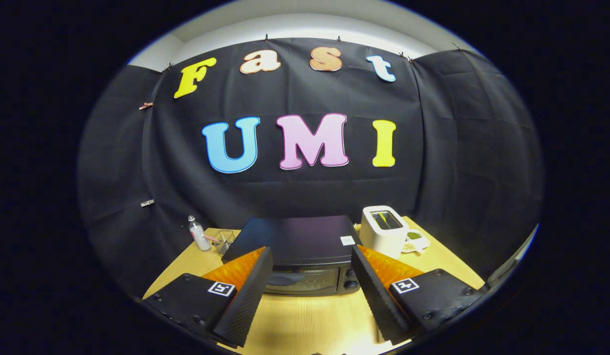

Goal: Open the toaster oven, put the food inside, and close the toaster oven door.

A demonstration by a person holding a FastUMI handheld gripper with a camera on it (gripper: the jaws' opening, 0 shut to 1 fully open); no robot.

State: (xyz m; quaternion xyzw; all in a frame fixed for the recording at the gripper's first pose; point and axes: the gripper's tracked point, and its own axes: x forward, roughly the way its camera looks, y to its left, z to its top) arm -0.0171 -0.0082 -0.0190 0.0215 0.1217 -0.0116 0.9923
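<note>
hand-held gripper (309,291) agape before closed toaster oven (305,259)

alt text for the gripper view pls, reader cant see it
An open claw hovers over a wooden table, its fingers framing a closed black toaster oven just ahead. A white pop-up toaster stands beside the oven on one side, a small bottle and wire basket on the other.

Matt dark toaster oven (305,241), glossy white toaster (382,231), wood-look table (309,320).
</note>
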